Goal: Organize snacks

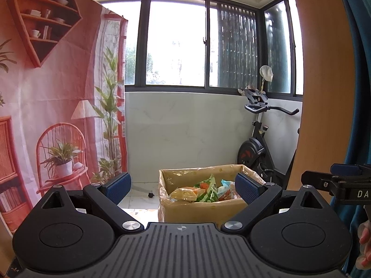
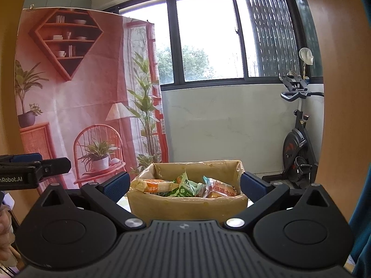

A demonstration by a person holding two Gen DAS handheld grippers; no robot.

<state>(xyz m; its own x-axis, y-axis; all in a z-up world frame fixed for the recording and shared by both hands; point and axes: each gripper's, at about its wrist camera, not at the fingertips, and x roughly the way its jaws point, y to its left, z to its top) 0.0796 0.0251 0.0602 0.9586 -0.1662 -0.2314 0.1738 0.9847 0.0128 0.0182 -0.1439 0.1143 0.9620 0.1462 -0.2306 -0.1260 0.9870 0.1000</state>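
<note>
An open cardboard box (image 1: 199, 210) (image 2: 185, 206) stands ahead of both grippers and holds several snack packets: a yellow one (image 1: 183, 193), a green one (image 1: 208, 188) (image 2: 186, 188) and orange ones (image 2: 155, 185) (image 2: 219, 188). My left gripper (image 1: 183, 188) is open, its blue pads (image 1: 118, 185) wide apart, nothing between them; the box shows between and beyond them. My right gripper (image 2: 184, 185) is open too and frames the box from a short way back. Each view catches the other gripper at its side edge: the right gripper (image 1: 336, 181) and the left gripper (image 2: 34, 169).
A printed room backdrop (image 1: 53, 106) (image 2: 81, 97) hangs on the left. An exercise bike (image 1: 259, 143) (image 2: 299, 153) stands at the right by the window wall (image 1: 185, 127). A wooden panel (image 1: 324, 92) and blue curtain (image 1: 354, 92) close the right side. A hand (image 1: 365, 245) shows at the edge.
</note>
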